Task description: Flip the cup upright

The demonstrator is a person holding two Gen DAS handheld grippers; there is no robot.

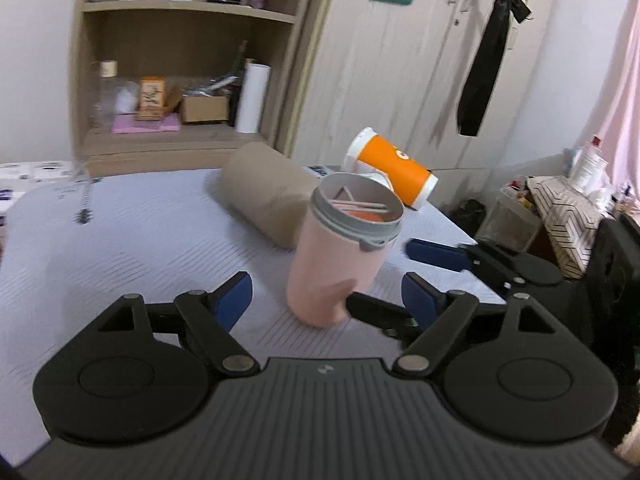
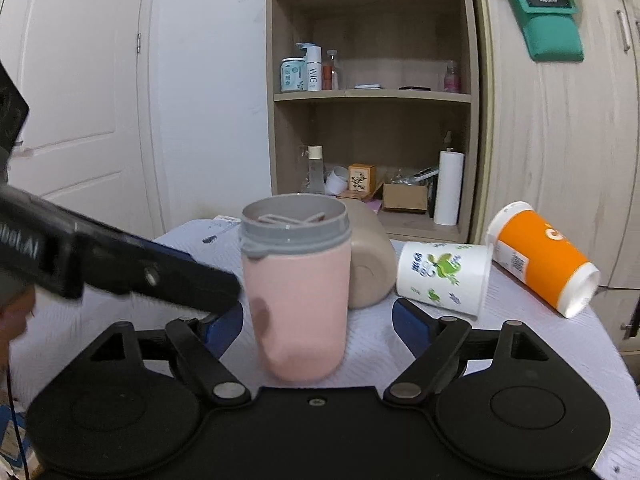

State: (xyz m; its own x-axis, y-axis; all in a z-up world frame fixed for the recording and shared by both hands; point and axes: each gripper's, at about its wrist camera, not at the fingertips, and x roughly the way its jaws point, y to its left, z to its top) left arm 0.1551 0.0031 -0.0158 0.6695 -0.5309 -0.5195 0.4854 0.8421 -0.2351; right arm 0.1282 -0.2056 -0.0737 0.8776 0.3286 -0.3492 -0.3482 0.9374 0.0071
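Note:
A pink cup (image 1: 336, 256) with a grey rim stands upright, mouth up, on the pale striped table cover (image 1: 132, 240). It also shows in the right wrist view (image 2: 298, 296). My left gripper (image 1: 326, 298) is open, its blue-padded fingers on either side of the cup's base without touching. My right gripper (image 2: 318, 324) is open too, with the cup between its fingers and gaps on both sides. The right gripper's fingers (image 1: 436, 254) show at the right of the left wrist view. The left gripper's finger (image 2: 132, 270) crosses the right wrist view at left.
A beige cup (image 1: 264, 194) lies on its side behind the pink one. A white printed paper cup (image 2: 444, 276) and an orange cup (image 2: 544, 258) lie tipped at back right. A wooden shelf unit (image 2: 372, 96) and wardrobe stand behind. Clutter sits right of the table (image 1: 560, 216).

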